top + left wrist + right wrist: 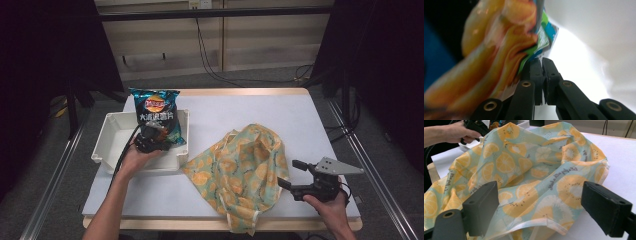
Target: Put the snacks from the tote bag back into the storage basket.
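Left tool (pixel 150 141) is clamped on our chip bag (pixel 156 114), lifting it by its lower edge over the white bin (pixel 112 131). Right tool (pixel 295 174) waits with jaws apart beside the fruit-print bag (pixel 240 167), probably to open it.

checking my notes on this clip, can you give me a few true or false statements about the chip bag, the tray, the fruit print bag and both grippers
1. The left gripper is shut on an edge of the chip bag. True.
2. The chip bag lies flat on the table beside the cloth bag. False: it stands over the white tray, at the table's left side.
3. The right gripper is open. True: in the right gripper view its jaws stand wide apart, with the fruit-print cloth bag ahead of them.
4. The right gripper has clamped the cloth bag's handle. False: the jaws are apart and grip nothing.
5. The cloth bag sits inside the white tray. False: it lies crumpled on the table, right of the tray.
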Action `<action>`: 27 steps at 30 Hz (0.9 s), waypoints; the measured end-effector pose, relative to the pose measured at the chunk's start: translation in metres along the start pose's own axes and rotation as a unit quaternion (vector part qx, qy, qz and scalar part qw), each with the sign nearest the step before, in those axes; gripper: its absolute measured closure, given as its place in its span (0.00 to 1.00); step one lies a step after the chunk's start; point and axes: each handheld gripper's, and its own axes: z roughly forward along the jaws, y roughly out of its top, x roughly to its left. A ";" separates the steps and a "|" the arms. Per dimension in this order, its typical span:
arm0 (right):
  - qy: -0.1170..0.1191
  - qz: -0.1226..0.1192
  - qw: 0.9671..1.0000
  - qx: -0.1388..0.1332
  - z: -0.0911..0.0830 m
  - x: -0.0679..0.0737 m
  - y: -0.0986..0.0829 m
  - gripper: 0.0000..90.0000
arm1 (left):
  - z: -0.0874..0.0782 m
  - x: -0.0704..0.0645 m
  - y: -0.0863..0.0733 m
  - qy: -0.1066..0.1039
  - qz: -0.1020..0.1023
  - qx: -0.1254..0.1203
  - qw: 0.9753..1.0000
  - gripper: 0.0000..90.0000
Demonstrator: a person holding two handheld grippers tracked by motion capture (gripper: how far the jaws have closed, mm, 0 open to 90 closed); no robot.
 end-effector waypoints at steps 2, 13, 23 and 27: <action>0.000 0.001 1.000 -0.002 -0.001 0.000 0.000 0.16 | -0.005 0.003 -0.005 0.002 -0.010 0.005 1.000 0.98; 0.003 -0.004 1.000 0.002 0.003 0.002 0.001 0.16 | -0.011 0.020 -0.018 0.015 -0.041 0.004 0.999 0.99; 0.001 -0.001 1.000 0.000 0.001 0.001 0.000 0.16 | -0.013 0.019 -0.020 0.015 -0.043 -0.004 0.999 0.95; 0.000 -0.003 1.000 -0.001 0.000 0.002 0.000 0.16 | -0.021 0.009 -0.018 0.009 -0.029 -0.020 0.999 0.95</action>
